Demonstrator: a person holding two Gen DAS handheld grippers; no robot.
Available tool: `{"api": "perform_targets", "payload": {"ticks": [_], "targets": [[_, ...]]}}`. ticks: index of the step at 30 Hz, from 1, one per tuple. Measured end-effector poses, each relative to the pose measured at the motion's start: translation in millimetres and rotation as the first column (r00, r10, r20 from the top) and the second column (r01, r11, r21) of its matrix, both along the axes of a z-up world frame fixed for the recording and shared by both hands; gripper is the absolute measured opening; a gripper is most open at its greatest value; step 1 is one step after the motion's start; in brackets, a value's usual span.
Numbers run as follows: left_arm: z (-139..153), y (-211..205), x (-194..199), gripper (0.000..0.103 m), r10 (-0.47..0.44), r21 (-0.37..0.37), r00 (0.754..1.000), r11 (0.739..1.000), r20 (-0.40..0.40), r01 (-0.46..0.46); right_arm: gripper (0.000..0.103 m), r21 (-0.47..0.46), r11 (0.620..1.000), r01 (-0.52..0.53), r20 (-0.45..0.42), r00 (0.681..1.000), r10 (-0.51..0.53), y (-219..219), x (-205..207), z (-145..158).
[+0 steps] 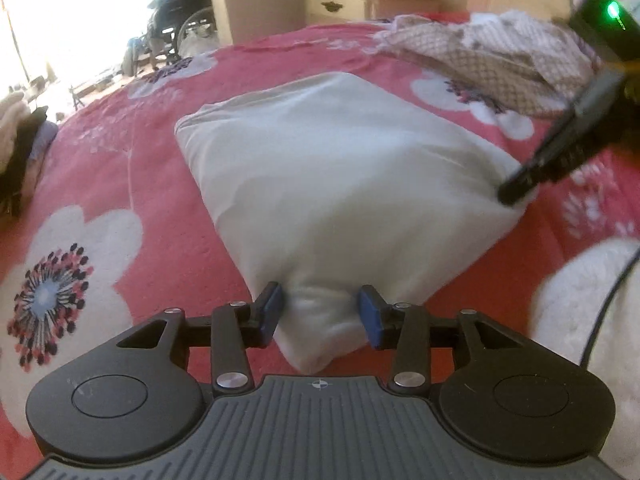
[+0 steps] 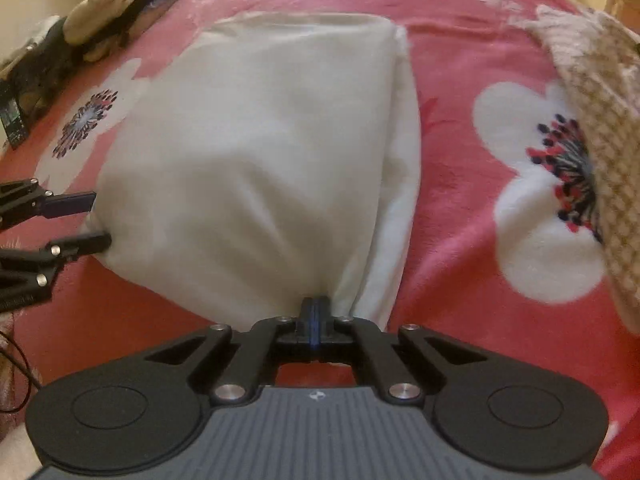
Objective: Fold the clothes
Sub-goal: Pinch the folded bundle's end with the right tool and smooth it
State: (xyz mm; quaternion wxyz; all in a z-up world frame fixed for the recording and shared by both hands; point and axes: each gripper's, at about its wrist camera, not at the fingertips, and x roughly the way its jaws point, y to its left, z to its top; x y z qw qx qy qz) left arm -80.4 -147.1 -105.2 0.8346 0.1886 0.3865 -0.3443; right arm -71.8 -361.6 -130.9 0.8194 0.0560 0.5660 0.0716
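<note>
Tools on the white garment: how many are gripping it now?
1: right tool is shut on white garment near edge. Left tool straddles a corner, open.

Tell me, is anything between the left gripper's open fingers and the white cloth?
Nothing visible: the left gripper is open, with the corner of the white folded cloth already lying between its blue-padded fingers on the pink flowered blanket.

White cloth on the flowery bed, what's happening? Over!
Left gripper open, straddling near corner of folded white cloth. Right gripper shut on other near corner. Checked beige garment heaped beyond on pink floral blanket, clear of fold.
</note>
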Motion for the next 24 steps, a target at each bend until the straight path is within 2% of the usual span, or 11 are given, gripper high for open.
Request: {"api": "perform_targets", "payload": {"ticks": [2,4,6,8,12,15,18,20,21,24], "targets": [[8.8,7.2,4.2,0.042,0.004,-0.01,1.0,1.0,-0.028,-0.004,0.0,-0.041,0.999,-0.027,0.005,1.0,0.027,5.3,6.2,12.6],[20.9,14.2,7.8,0.042,0.011,-0.025,1.0,1.0,-0.004,-0.011,0.003,-0.073,0.996,-0.048,0.015,0.999,0.049,9.9,12.1,25.4],[32.1,19.2,15.2,0.042,0.03,-0.065,0.999,0.998,0.03,-0.028,0.002,-0.045,0.999,-0.03,0.072,0.997,0.033,10.3,17.9,39.0],[29.4,15.7,28.7,0.042,0.064,-0.096,0.998,0.993,0.007,-0.063,0.002,-0.028,0.999,-0.02,0.103,0.994,0.023,11.2,20.1,41.7],[-6.7,6.6,48.5,0.044,0.118,-0.102,0.986,0.986,-0.117,-0.13,0.0,-0.062,0.997,-0.04,0.007,0.999,0.04,10.9,11.6,4.5],[4.3,10.8,50.5,0.044,0.12,-0.115,0.987,0.984,-0.111,-0.133,0.0,-0.04,0.999,-0.024,0.026,0.999,0.025,8.3,4.1,2.5],[26.4,11.7,52.6,0.043,0.104,-0.139,0.994,0.984,-0.038,-0.109,0.0,-0.03,0.999,-0.026,0.011,1.0,0.026,4.6,9.0,3.4],[34.8,7.0,66.6,0.043,0.102,-0.17,0.995,0.98,-0.022,-0.105,0.0,-0.008,1.0,-0.009,0.014,1.0,0.009,1.5,8.1,0.5],[32.2,2.3,76.9,0.043,0.109,-0.172,0.994,0.979,-0.034,-0.113,0.0,0.003,1.0,0.0,0.015,1.0,0.0,0.0,7.6,-0.9],[1.5,-17.8,113.8,0.044,0.153,-0.111,0.981,0.98,-0.119,-0.166,0.0,0.015,1.0,0.008,0.018,1.0,-0.008,-0.4,7.6,-2.9]]}}
